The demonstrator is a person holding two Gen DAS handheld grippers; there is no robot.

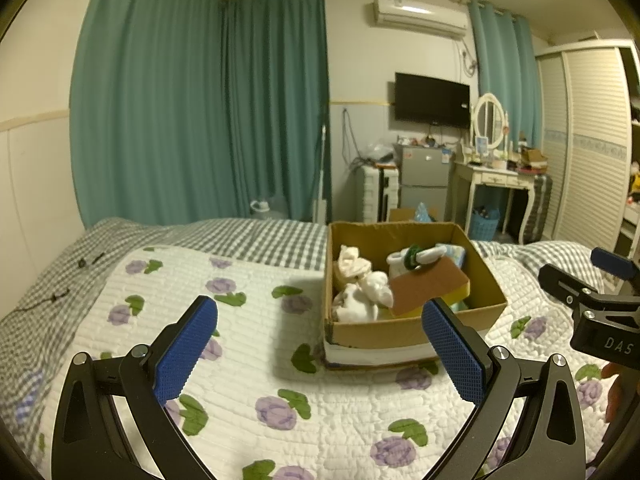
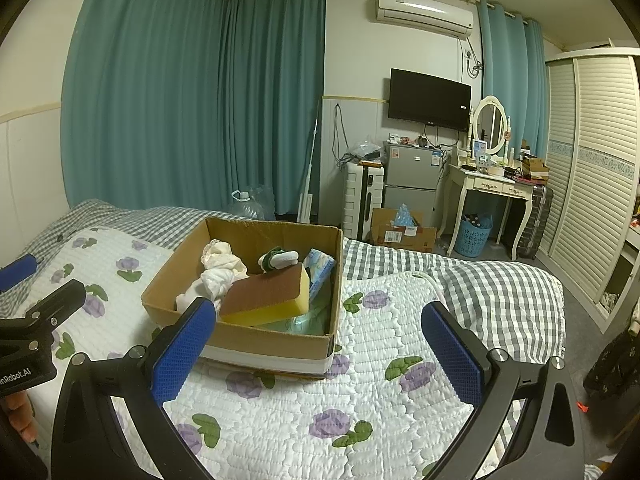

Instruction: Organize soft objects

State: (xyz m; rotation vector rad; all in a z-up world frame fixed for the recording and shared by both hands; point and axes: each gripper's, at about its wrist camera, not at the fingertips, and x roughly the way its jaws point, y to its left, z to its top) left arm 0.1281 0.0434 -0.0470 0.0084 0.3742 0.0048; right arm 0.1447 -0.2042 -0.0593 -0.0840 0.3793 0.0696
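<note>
A cardboard box [image 1: 412,334] [image 2: 256,338] stands on the flowered quilt [image 1: 248,392] [image 2: 360,392]. In it lie a brown and yellow sponge [image 1: 428,284] [image 2: 266,294], crumpled white cloths [image 1: 362,288] [image 2: 218,272], a white and green rolled item [image 1: 416,258] [image 2: 278,258] and a blue packet [image 1: 454,254] [image 2: 320,266]. My left gripper [image 1: 320,332] is open and empty, just in front of the box's left side. My right gripper [image 2: 320,334] is open and empty, in front of the box's right side. Each gripper shows at the edge of the other's view.
The bed has a grey checked sheet [image 1: 224,232] [image 2: 492,280]. Beyond it stand teal curtains [image 2: 192,92], a small fridge [image 2: 412,176], a white dressing table with mirror [image 2: 486,184], a blue basket [image 2: 474,238] and a louvred wardrobe [image 2: 592,168].
</note>
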